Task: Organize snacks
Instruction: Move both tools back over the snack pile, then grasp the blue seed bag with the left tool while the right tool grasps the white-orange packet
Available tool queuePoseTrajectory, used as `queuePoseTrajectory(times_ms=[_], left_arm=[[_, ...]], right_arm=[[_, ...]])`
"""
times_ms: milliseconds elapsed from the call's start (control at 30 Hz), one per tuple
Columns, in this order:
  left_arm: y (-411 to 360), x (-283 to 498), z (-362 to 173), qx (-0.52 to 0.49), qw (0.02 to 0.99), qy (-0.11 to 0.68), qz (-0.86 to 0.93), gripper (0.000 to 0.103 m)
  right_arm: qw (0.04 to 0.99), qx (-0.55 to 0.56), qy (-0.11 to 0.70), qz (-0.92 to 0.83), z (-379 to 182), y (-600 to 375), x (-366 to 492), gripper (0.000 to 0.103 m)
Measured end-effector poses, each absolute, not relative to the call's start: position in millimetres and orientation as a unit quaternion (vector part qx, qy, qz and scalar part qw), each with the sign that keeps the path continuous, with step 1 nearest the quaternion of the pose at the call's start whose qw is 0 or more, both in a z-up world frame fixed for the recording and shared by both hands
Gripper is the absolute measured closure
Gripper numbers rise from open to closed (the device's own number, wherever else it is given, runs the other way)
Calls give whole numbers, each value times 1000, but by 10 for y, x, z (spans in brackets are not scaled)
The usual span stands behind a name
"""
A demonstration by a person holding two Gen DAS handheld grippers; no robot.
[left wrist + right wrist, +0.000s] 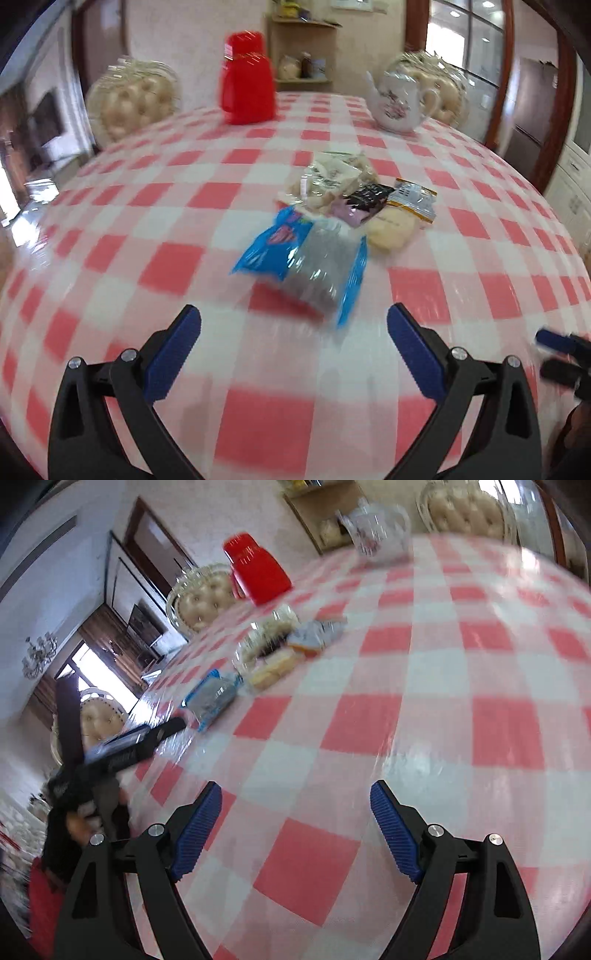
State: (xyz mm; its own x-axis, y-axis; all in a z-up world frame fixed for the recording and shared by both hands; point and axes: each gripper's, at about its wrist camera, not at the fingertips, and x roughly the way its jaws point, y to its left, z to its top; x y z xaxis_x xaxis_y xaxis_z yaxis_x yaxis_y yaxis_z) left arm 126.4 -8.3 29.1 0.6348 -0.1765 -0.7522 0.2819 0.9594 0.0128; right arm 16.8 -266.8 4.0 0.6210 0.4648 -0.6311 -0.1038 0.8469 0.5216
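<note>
A small pile of snacks lies mid-table on the red-and-white checked cloth [184, 221]. Nearest me is a blue packet [303, 262] with a clear window. Behind it are a clear bag of pale biscuits [332, 181], a black-and-purple packet [364, 201] and a yellow cake in a wrapper [402, 210]. My left gripper [293, 325] is open and empty, just short of the blue packet. My right gripper [295, 797] is open over bare cloth, with the blue packet [212, 696] and the pile [266, 657] well off to its upper left. Both views are blurred.
A red jug [245, 79] and a floral teapot [399, 103] stand at the table's far side. Two tufted chairs [133, 99] [447, 85] sit behind it, and a wooden shelf [303, 48] is against the wall. The right gripper's fingers [554, 341] show at the right edge.
</note>
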Motion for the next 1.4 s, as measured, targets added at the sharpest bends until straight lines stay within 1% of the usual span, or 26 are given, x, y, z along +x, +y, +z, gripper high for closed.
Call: queuePoseTrajectory(times_ms=[67,133,167,200,333,367,400,433,467,567,633,667,700,733,833,867,900,933,967,1067,1200,1333,1367,1400], left_arm=[[-190,1424,200,109,890,420,-142,2],[-315,1560,73,169,878,424,-145,2],[-338,1602,39,183,875,424,-145,1],[-344,1652,48,184,879,410,-157,1],[-368,1806,20,175,876,418,-168,2],[-365,1810,25,170,875,419,-173,10],[-351,1789,37,156,874,420,-191,33],[-334,1777,46,137,872,424,-204,47],[-290,1766,55,115,874,428,-201,67],[-157,1612,95,69,886,424,-175,70],[-32,1470,159,28,891,421,-167,76],[32,1387,199,9,893,416,-168,93],[101,1286,256,-8,898,407,-166,98],[139,1225,293,-12,901,401,-165,100],[228,1087,346,-33,904,391,-170,99],[252,1077,337,-43,903,391,-172,91],[284,1071,325,-60,903,388,-174,58],[316,1070,322,-72,906,380,-171,32],[340,1061,328,-82,912,366,-165,13],[431,1033,411,-117,918,334,-179,13],[612,1059,503,-171,923,298,-171,7],[835,1185,400,-228,909,317,-144,7],[875,1204,385,-242,905,320,-143,7],[906,1213,380,-254,901,320,-143,7]], right_arm=[[876,232,390,165,61,-2724,113,22],[872,247,388,166,47,-2784,105,22],[867,258,392,169,20,-2817,126,22],[863,265,395,169,13,-2836,145,22],[852,288,404,167,-22,-2892,168,22],[852,288,403,167,-15,-2890,170,22],[854,285,402,168,-9,-2880,165,22],[854,283,402,169,3,-2870,132,22],[855,283,401,170,4,-2869,130,22],[860,279,392,171,21,-2859,103,22],[865,266,390,169,43,-2817,98,22],[868,257,390,167,53,-2786,104,22],[871,240,396,162,62,-2717,129,22],[871,230,402,162,62,-2679,163,22],[884,174,411,139,125,-2518,355,22],[892,157,405,128,171,-2493,442,22],[898,151,397,116,235,-2500,608,22],[898,158,396,110,253,-2526,729,22],[896,179,393,101,280,-2584,949,22],[893,215,388,71,263,-2662,1414,23],[885,234,402,37,149,-2550,1995,23],[885,179,429,22,36,-2298,2337,23],[884,164,437,23,-5,-2256,2389,22],[891,140,432,24,-13,-2208,2394,23]])
